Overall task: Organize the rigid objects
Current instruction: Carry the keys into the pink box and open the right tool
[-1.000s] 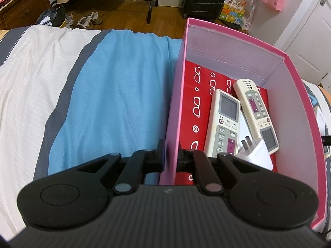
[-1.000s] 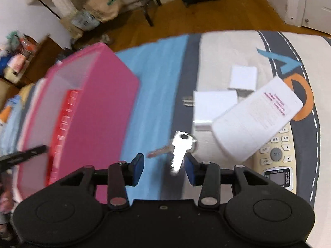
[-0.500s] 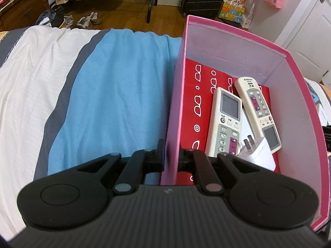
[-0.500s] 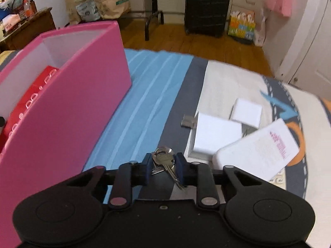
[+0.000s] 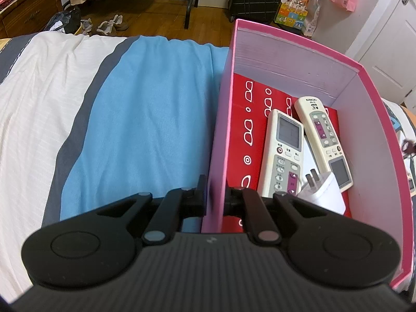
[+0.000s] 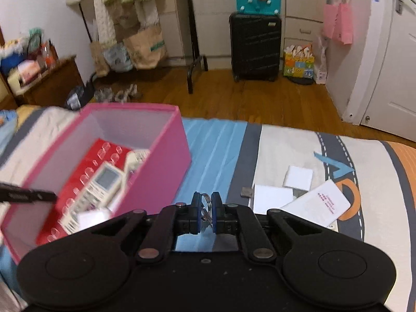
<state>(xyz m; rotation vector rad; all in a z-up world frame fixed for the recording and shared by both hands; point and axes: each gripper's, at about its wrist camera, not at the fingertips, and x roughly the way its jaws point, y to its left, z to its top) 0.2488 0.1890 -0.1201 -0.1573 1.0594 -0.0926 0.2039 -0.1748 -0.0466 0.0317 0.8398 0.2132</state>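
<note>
An open pink box (image 5: 286,57) stands on the bed, and my left gripper (image 5: 214,195) is shut on its near left wall. Inside, on a red patterned base (image 5: 249,130), lie two white remotes (image 5: 284,153) (image 5: 323,135) and a white plug adapter (image 5: 325,195). My right gripper (image 6: 205,208) is closing, its blue pads pressing on a bunch of keys (image 6: 206,201) held up above the bedspread, just right of the pink box (image 6: 161,171). A finger of the left gripper (image 6: 26,196) shows at the box's left.
On the bed to the right lie a white square (image 6: 299,178), a white block (image 6: 273,199) and a white card-like slab (image 6: 319,202). Beyond the bed's far edge are a wooden floor, a black suitcase (image 6: 254,46), a clothes rack and a door (image 6: 390,65).
My right gripper has closed on the keys and lifted them off the bedspread, tilting up so that the room shows. The left gripper and the box have stayed put.
</note>
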